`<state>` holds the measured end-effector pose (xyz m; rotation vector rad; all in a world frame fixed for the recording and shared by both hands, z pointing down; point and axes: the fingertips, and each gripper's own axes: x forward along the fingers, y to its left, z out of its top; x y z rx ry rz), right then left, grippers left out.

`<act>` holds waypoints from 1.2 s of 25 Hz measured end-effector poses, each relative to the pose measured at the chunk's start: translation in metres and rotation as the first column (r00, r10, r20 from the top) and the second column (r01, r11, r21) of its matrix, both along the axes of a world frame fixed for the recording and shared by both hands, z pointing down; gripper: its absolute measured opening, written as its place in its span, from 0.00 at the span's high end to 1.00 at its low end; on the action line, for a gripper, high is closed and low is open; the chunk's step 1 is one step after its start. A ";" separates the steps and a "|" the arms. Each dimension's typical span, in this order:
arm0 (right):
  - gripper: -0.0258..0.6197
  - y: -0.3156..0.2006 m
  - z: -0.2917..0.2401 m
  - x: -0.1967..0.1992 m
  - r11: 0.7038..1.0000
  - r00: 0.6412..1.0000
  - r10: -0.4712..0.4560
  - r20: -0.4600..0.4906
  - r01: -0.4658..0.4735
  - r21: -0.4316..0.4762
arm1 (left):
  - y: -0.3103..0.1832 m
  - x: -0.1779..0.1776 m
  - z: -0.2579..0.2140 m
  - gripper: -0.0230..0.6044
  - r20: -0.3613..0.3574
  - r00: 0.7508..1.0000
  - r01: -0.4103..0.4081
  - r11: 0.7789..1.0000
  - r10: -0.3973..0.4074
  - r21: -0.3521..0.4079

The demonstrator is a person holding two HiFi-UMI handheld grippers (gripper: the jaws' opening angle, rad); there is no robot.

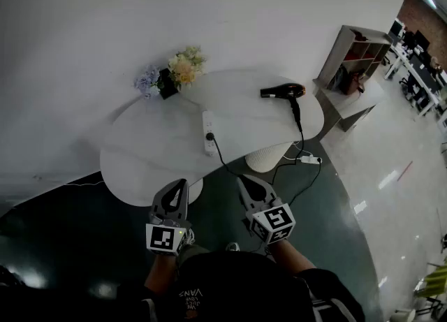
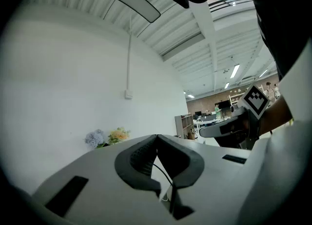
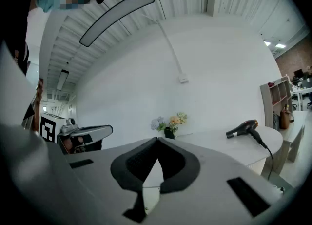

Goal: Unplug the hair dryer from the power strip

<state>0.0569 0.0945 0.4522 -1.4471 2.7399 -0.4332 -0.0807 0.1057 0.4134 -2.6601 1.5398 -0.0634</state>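
White power strip (image 1: 208, 132), black plug (image 1: 209, 136) seated, lies lengthwise ahead, midway between left gripper (image 1: 183, 184) and right gripper (image 1: 242, 179), both pressed together and empty; hair dryer (image 1: 283, 91) lies farther ahead-right.

**Open approach to the power strip from the near edge**

The white table (image 1: 147, 153) offers free room at 3, 6 and 9 o'clock of the power strip (image 1: 208, 132). The flower pot (image 1: 171, 76) stands well apart at 11 o'clock, and the hair dryer (image 1: 283, 91) at 2. Only the black cord (image 1: 222, 161) crosses the way, trailing off at 5 o'clock.
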 end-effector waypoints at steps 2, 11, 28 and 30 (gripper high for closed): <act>0.90 -0.004 0.000 0.001 1.000 1.000 -0.011 0.005 0.011 0.007 | -0.004 0.000 0.003 0.93 0.019 1.000 0.009 1.000 -0.009 0.000; 0.89 -0.038 0.010 -0.002 0.999 0.999 -0.034 0.036 0.034 -0.001 | -0.041 -0.003 0.024 0.93 0.040 0.999 0.021 0.999 -0.019 -0.046; 0.89 -0.142 0.037 -0.025 0.992 0.994 0.110 -0.012 -0.111 -0.062 | -0.158 -0.023 0.064 0.93 0.034 0.985 -0.168 0.981 0.172 -0.102; 0.89 -0.149 0.040 -0.026 0.990 0.992 0.124 -0.012 -0.125 -0.064 | -0.164 -0.026 0.070 0.93 0.037 0.982 -0.180 0.977 0.185 -0.113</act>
